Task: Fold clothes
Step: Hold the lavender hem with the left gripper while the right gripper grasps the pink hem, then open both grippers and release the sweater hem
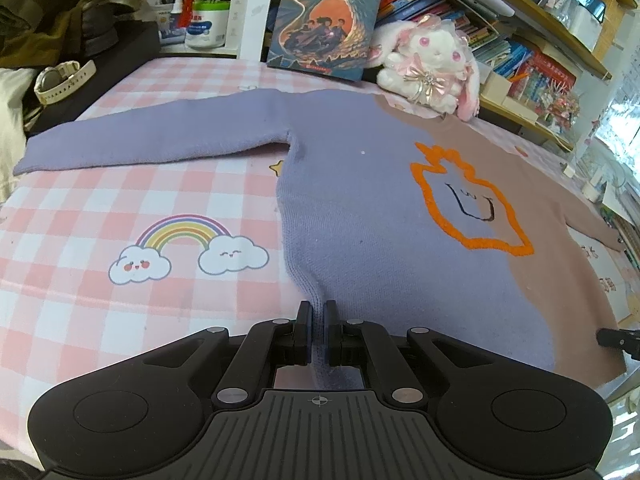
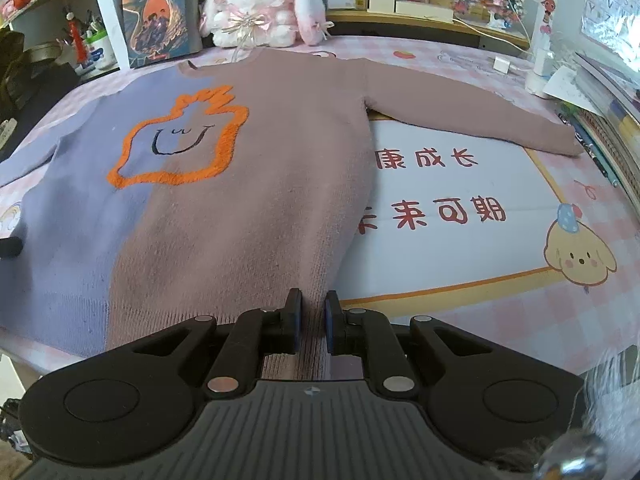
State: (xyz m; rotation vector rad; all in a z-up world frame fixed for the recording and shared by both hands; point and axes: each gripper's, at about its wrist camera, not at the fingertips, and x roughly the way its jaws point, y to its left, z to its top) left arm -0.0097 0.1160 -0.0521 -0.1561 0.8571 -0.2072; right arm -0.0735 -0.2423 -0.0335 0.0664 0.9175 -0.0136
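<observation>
— What have your hands got hold of right now?

— My left hand-held gripper (image 1: 319,326) is pinched narrow on the near hem of the sweater (image 1: 360,208), at its purple corner, with a ridge of knit squeezed up between the fingers. My right hand-held gripper (image 2: 313,320) sits over the hem on the brown side; its fingers stand a little apart with fabric lying between them (whether the pads actually press the cloth I cannot tell).

— And where does the sweater lie?

— Flat and face up on the surface (image 1: 120,320), which is covered in a pink-and-white checked cloth. The hem is nearest me, the neckline at the far end. The left half is purple, the right half brown, and an orange flame outline (image 1: 472,204) with a small smiling face straddles the two colours. The purple sleeve (image 1: 152,148) stretches out to the left, the brown sleeve (image 2: 468,112) out to the right.

— What is around it?

— A rainbow with two clouds (image 1: 188,252) is printed on the cloth left of the body. Just past the neckline sits a white plush rabbit (image 1: 432,68), and left of it a book (image 1: 324,16) stands upright. Shelves of books (image 1: 532,60) fill the far right, and a white wristwatch (image 1: 64,80) lies at the far left.
</observation>
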